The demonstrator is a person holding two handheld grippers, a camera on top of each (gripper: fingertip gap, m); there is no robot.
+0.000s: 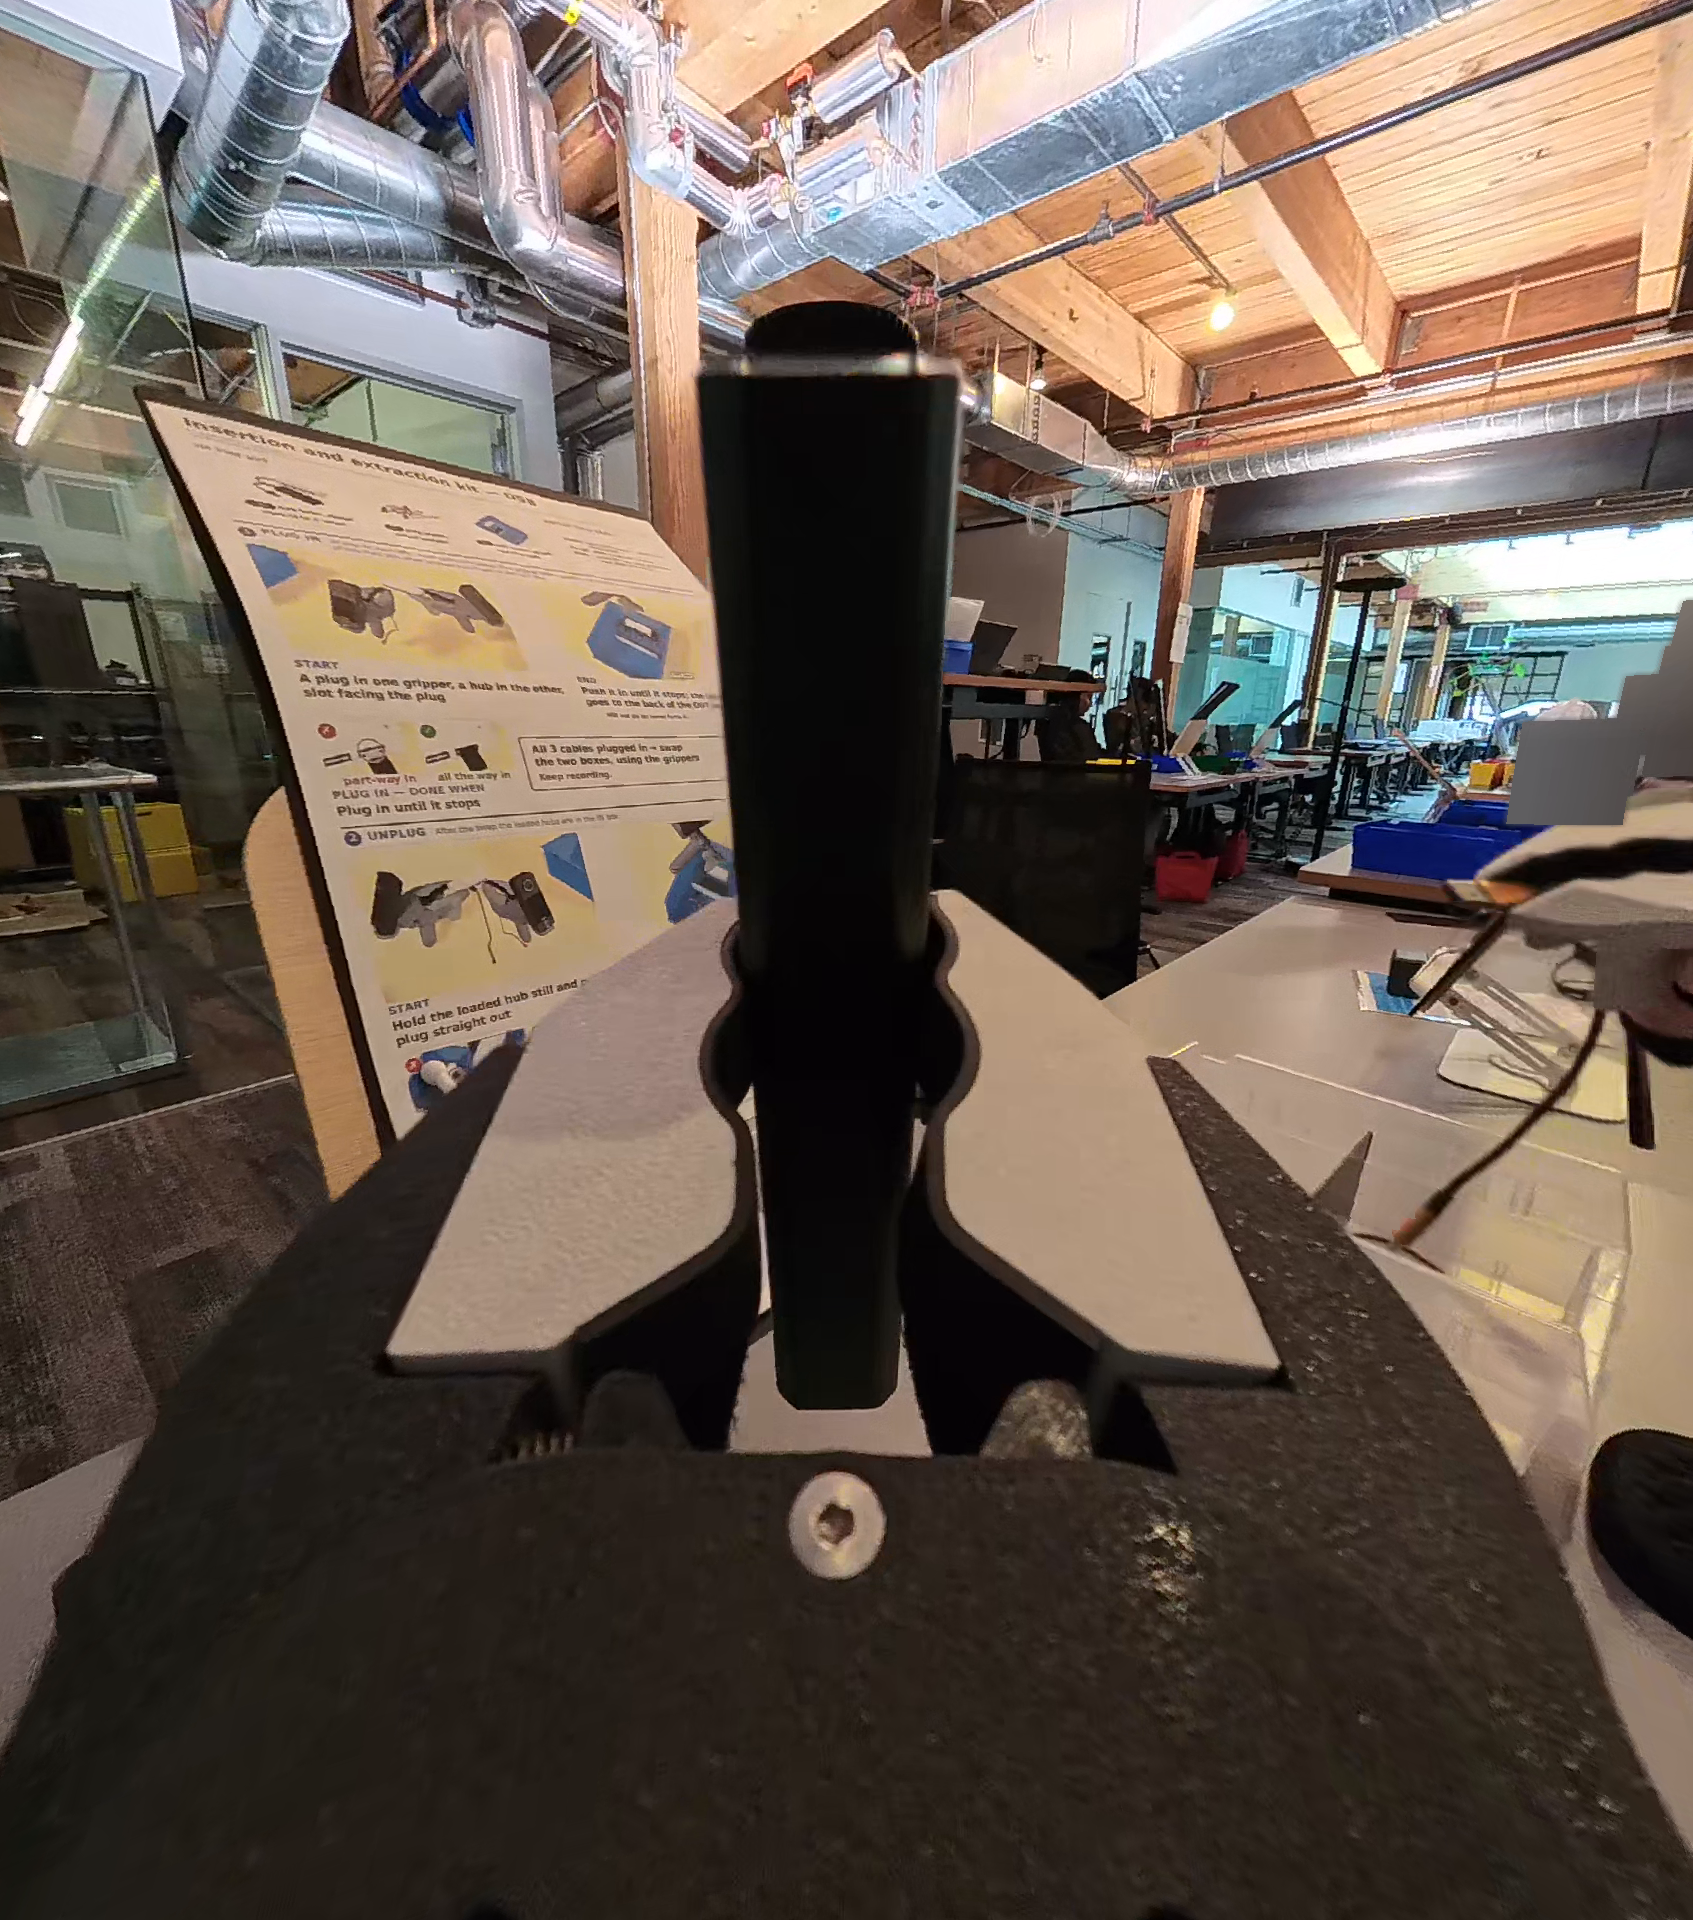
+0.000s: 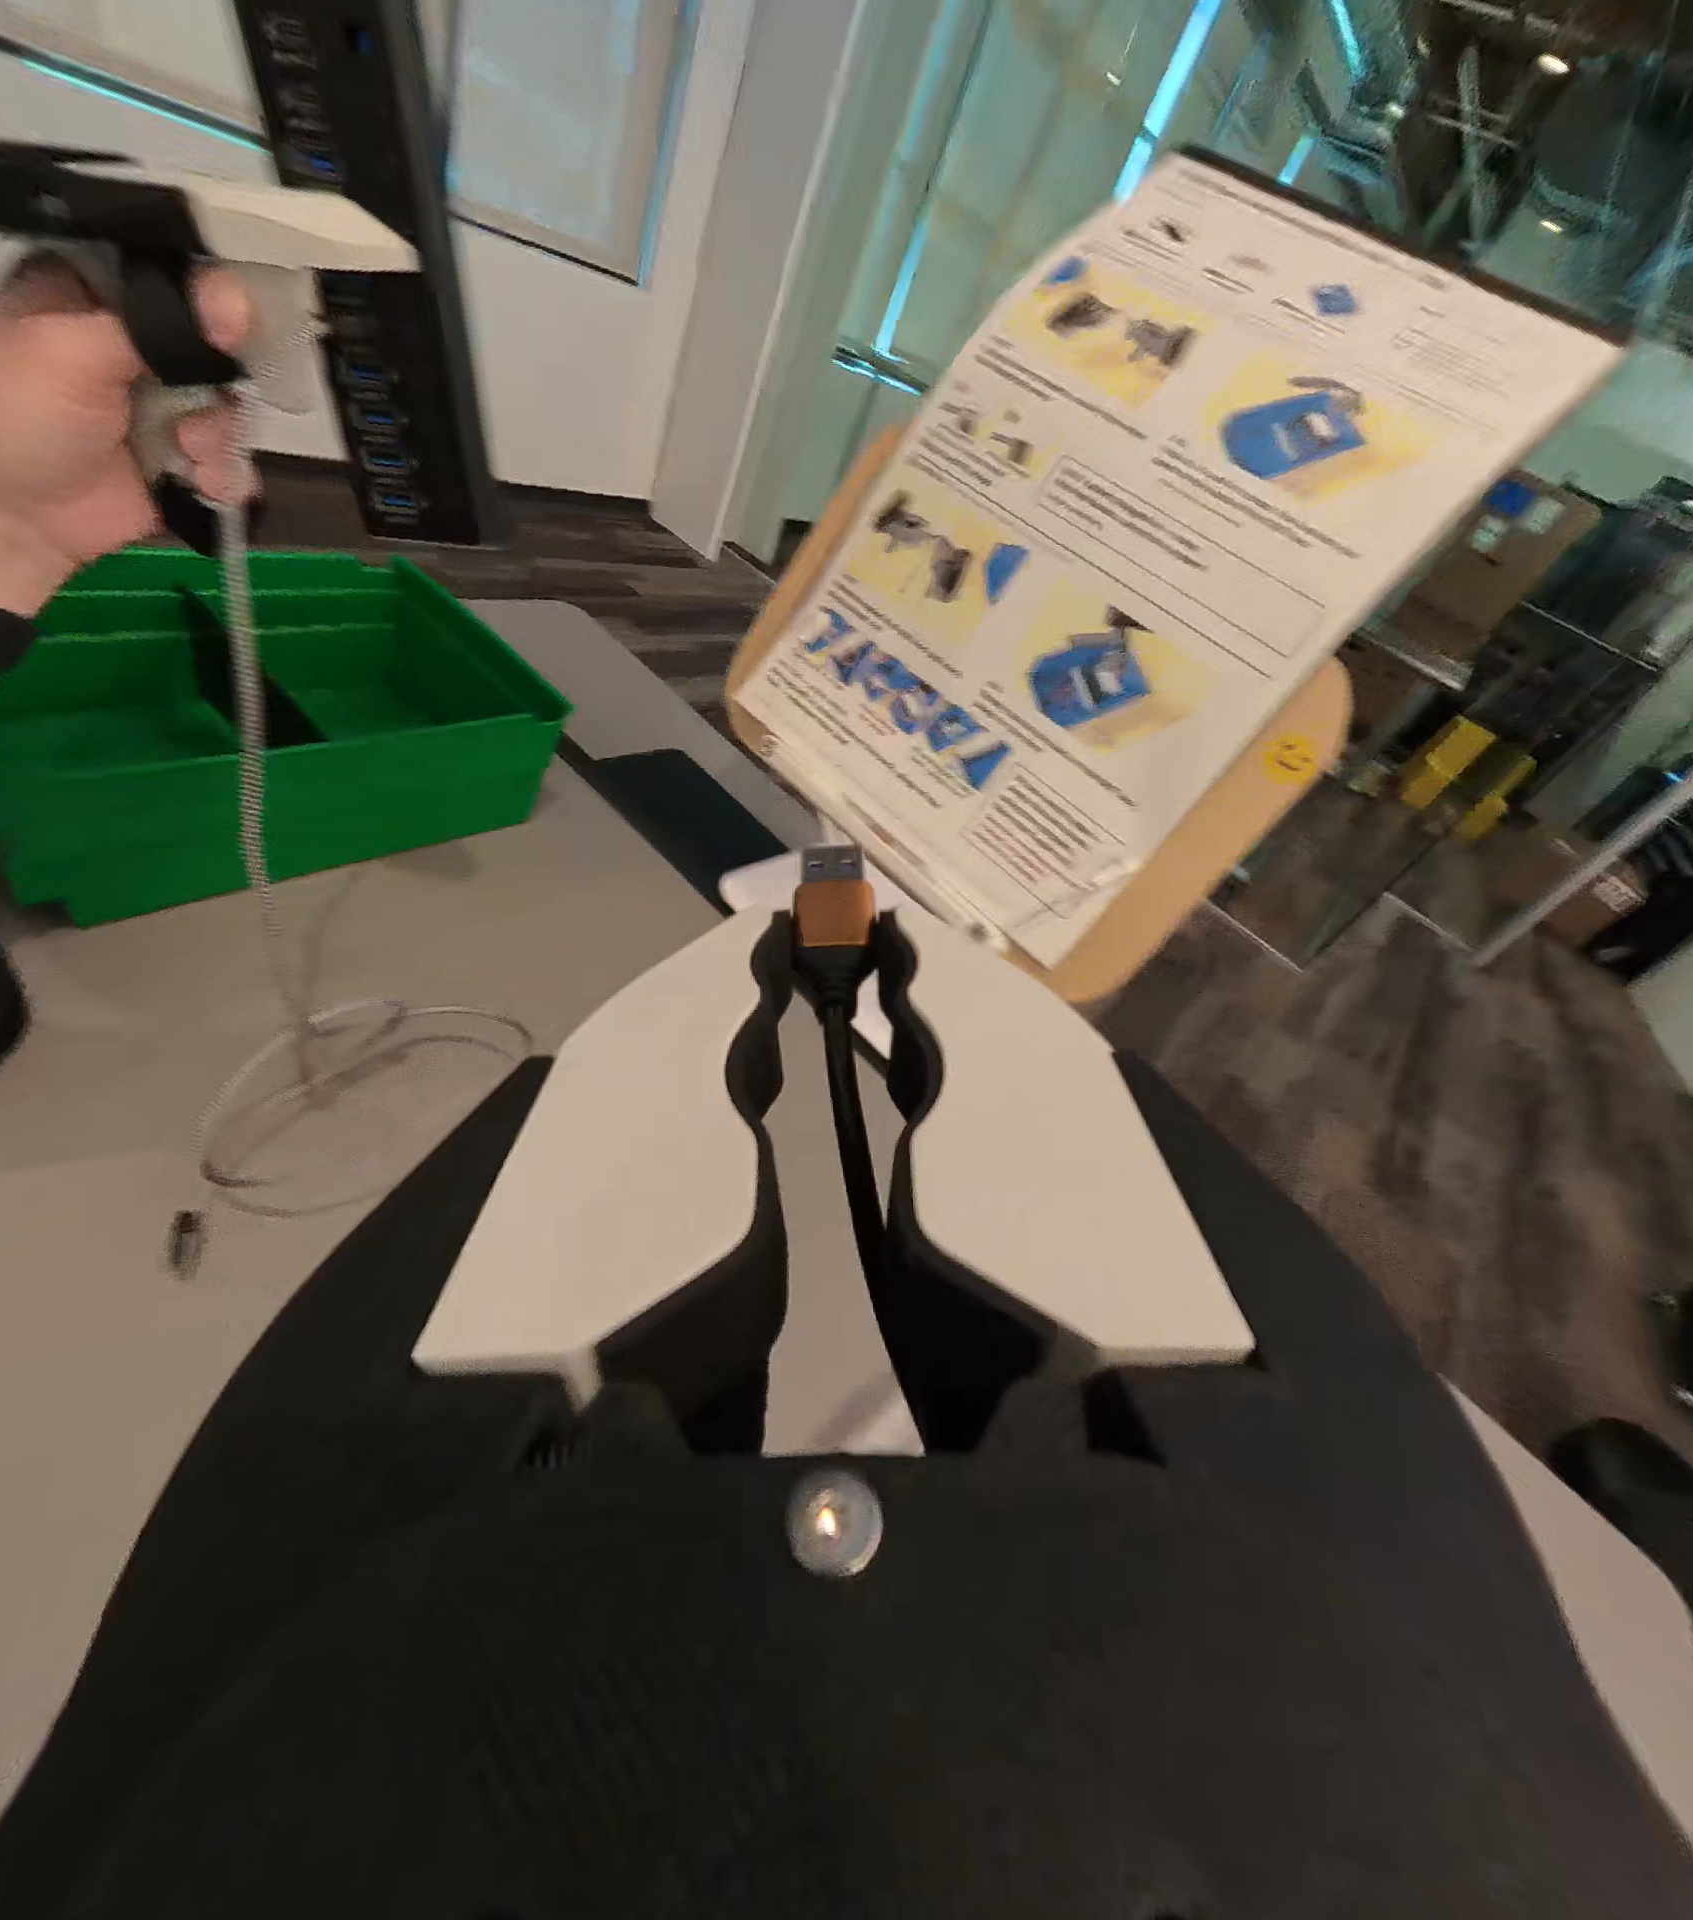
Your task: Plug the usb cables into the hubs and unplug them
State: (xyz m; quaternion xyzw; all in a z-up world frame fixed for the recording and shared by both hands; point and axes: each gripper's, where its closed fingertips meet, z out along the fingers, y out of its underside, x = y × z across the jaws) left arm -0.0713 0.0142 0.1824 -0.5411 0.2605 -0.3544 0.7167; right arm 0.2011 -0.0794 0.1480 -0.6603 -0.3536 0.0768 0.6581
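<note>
Left gripper (image 1: 834,1013) squeezed a long black hub (image 1: 826,727) that stood straight up between its fingers. Right gripper (image 2: 829,940) pinched a usb cable (image 2: 847,1081) by its orange plug (image 2: 829,902), held off to the side, apart from the hub. Farther back sat a green bin (image 2: 385,727) on the table (image 2: 73,1299) and an instruction sheet (image 2: 1174,499)

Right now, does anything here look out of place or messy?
Mostly tidy. One oddity: a silvery cable lies loose in a loop on the grey table, its plug unconnected, beside the green bin. The tongs hold a hub and a plug.
</note>
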